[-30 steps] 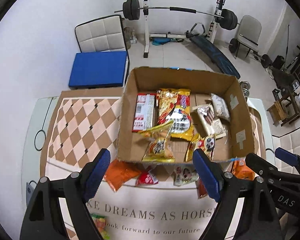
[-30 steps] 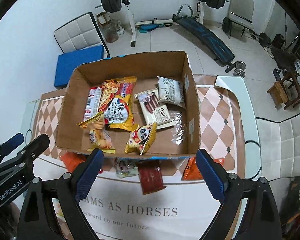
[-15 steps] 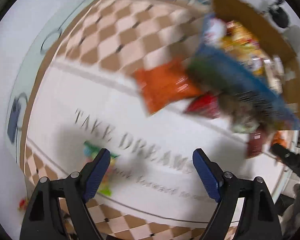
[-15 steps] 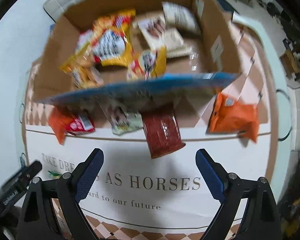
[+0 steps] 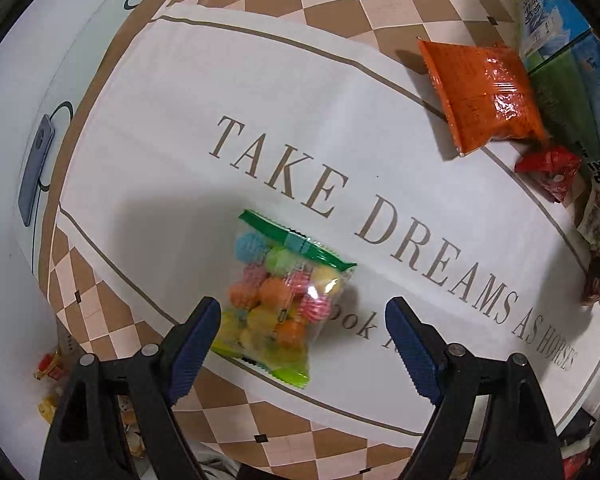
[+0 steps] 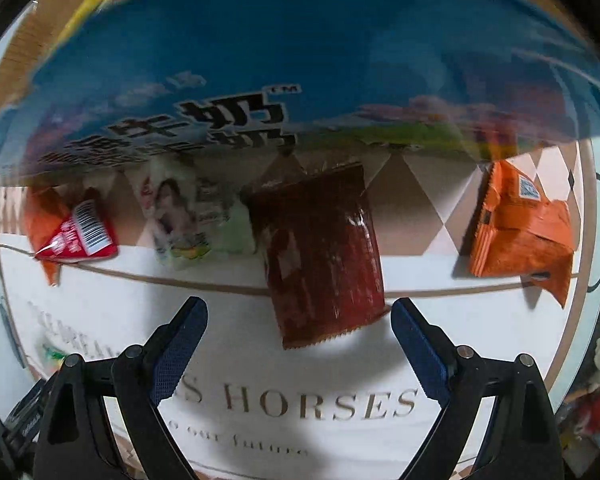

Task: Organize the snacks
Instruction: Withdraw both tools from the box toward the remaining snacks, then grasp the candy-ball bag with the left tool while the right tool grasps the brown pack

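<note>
Left hand-held gripper spread wide over candy bag, green-sealed end pointing away. Right hand-held gripper likewise released, framing dark red packet lying lengthwise toward it.

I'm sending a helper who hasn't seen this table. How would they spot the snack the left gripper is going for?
On the white tablecloth, below the word TAKE, lies a clear packet of multicoloured candy balls with a green sealed top. It sits alone between the open left gripper fingers, unlike the opaque orange foil pouch.
</note>
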Motion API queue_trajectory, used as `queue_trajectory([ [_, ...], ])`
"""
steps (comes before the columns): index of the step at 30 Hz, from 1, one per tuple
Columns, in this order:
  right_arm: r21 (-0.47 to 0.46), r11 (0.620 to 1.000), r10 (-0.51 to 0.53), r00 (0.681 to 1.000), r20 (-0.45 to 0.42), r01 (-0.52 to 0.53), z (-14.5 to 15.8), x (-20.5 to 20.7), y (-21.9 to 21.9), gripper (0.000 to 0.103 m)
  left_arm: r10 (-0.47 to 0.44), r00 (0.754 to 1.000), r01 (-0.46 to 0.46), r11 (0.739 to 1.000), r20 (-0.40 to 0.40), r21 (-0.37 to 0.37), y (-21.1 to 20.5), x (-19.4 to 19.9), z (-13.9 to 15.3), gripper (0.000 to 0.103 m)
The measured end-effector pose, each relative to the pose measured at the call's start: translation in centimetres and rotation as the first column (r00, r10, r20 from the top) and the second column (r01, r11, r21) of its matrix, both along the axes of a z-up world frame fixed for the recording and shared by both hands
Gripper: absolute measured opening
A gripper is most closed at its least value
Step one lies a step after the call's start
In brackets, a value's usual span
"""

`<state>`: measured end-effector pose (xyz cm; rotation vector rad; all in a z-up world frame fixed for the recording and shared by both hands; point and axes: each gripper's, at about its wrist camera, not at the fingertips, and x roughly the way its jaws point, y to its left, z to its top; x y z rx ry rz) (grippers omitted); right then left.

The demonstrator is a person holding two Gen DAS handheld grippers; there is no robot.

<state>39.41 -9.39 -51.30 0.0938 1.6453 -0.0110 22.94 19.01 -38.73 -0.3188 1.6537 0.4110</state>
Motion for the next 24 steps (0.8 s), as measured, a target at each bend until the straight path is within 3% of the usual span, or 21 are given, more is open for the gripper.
queue_trajectory([
  [2, -0.034, 0.999, 0.008, 1.000, 0.005, -0.008, -0.4, 0.2, 0.2, 0.083, -0.008, 1.000, 0.008, 1.000, 0.003, -0.001, 0.0, -0.2, 0.1, 0.084],
  [4, -0.055, 0.998, 0.021, 1.000, 0.003, -0.021, -0.8, 0.3, 0.6, 0.062, -0.015, 1.000, 0.015, 1.000, 0.007, -0.001, 0.2, -0.3, 0.3, 0.084],
  [5, -0.073, 0.997, 0.028, 1.000, 0.007, -0.027, -0.8, 0.4, 0.7, 0.060, -0.017, 1.000, 0.017, 1.000, 0.010, -0.003, 0.4, -0.9, 0.5, 0.084],
  [15, 0.010, 0.996, 0.089, 0.993, -0.081, -0.088, -1.4, -5.7, 2.4, 0.057, -0.059, 0.998, 0.059, 0.998, 0.007, -0.010, 1.5, -1.5, 1.3, 0.084],
  [24, 0.056, 0.993, 0.113, 0.984, -0.140, -0.106, -2.2, -9.9, 4.4, 0.060, -0.028, 0.999, 0.024, 0.995, -0.045, -0.099, 3.6, -3.6, -1.1, 0.084],
])
